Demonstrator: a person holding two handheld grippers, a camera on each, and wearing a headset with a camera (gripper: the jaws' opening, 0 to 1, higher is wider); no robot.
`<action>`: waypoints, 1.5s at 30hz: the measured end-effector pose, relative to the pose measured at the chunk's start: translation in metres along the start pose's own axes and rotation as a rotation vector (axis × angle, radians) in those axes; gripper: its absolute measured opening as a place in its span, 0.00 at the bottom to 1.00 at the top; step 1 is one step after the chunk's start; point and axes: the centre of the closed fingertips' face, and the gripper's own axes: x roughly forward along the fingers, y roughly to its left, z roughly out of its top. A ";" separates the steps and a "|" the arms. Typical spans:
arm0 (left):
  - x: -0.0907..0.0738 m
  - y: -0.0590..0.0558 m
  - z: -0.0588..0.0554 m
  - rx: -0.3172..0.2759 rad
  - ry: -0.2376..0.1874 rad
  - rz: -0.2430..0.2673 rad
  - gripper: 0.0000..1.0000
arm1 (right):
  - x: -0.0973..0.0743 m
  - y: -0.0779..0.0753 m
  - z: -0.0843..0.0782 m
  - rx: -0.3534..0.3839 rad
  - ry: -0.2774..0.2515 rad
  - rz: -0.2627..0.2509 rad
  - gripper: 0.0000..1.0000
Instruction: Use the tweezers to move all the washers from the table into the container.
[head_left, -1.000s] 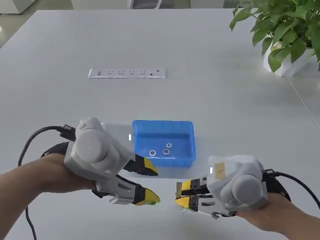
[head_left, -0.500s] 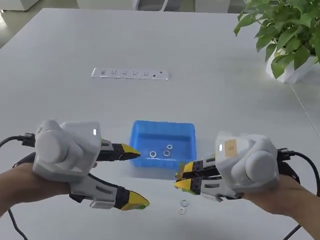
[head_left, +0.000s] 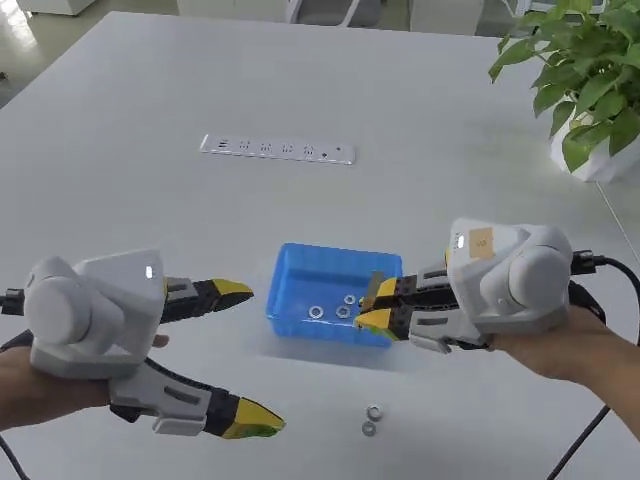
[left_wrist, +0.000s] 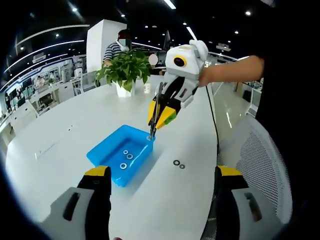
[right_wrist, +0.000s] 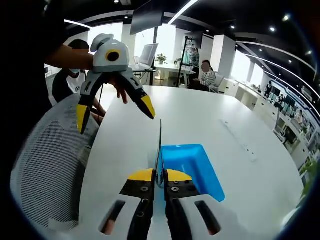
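The container (head_left: 300, 260) is bright blue. The washers (head_left: 371, 418) on the table (head_left: 150, 200) and those in the container are silvery metal with a dull shine. The table is plain pale grey, without pattern. The left gripper (head_left: 250, 360) and the right gripper (head_left: 370, 305) both have whitish-grey bodies, black jaws and yellow tips. The tweezers (right_wrist: 160, 145) are dark grey. The power strip (head_left: 277, 149) is white with dark sockets. The plant (head_left: 585, 80) has green leaves and a white pot (head_left: 600, 160). The cable (head_left: 610, 270) is black. The chair (right_wrist: 50, 165) is white mesh, finely dotted.
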 end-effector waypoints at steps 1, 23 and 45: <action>-0.001 0.001 0.000 -0.005 -0.004 0.004 0.91 | 0.001 -0.002 0.000 0.000 0.000 0.001 0.06; -0.013 0.010 -0.008 -0.049 -0.018 0.066 0.99 | 0.029 -0.041 -0.035 0.015 0.020 -0.001 0.07; -0.013 0.023 -0.008 -0.056 -0.017 0.073 0.95 | 0.059 -0.050 -0.070 0.032 0.064 0.015 0.07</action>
